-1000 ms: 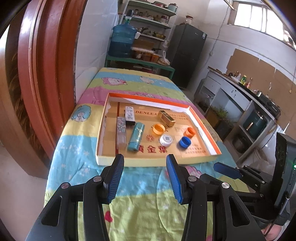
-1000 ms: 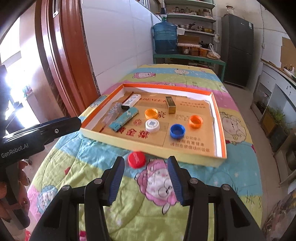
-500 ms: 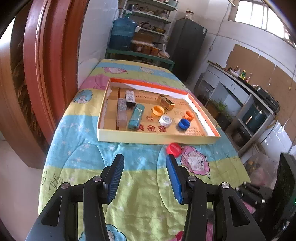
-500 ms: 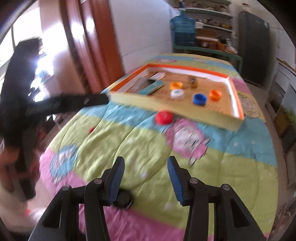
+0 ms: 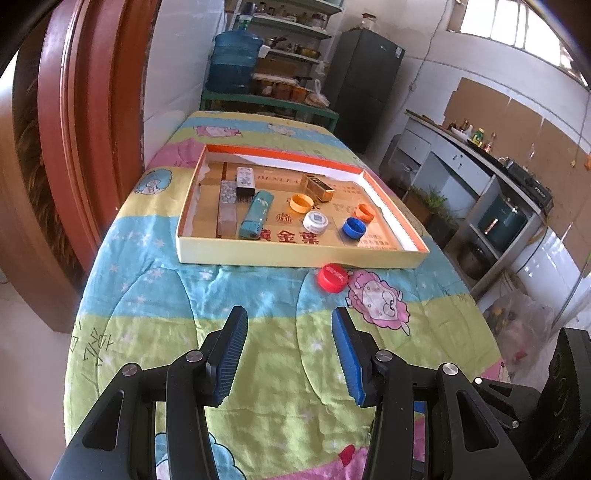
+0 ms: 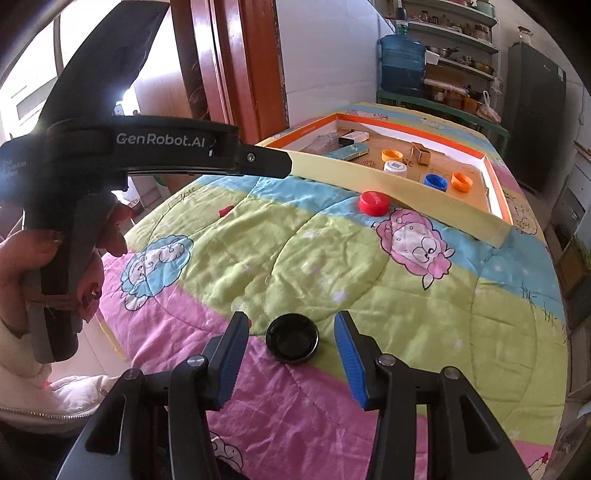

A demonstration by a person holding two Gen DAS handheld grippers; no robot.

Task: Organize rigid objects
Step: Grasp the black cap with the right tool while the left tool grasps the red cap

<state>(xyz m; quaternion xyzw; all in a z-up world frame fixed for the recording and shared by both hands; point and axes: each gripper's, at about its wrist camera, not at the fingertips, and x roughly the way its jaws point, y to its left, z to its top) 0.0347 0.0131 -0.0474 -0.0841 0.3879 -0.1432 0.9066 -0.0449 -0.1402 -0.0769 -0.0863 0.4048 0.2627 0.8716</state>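
Gaping empty, the right claw (image 6: pixel 290 356) frames a black cap (image 6: pixel 292 339): round, glossy, hollow side up on the quilted desk (image 6: pixel 332 273). Beyond, a red cap (image 6: pixel 373 203) lies beside the cardboard tray (image 6: pixel 406 188). The left claw (image 5: pixel 290 356) hangs half-open, empty.

water jug (image 5: pixel 236 62) | fridge (image 5: pixel 364 85) | shelves (image 5: pixel 291 33) | wooden door frame (image 5: pixel 70 122)

Shallow cardboard tray (image 5: pixel 258 254), orange-rimmed, lies flat on the quilt-covered worktop. Inside it: three lighters at left, a gold box, two orange caps, one white, one blue. Red cap (image 5: pixel 332 277) lies just outside its near wall. Black cap (image 6: pixel 292 339), open side up, lies well nearer.
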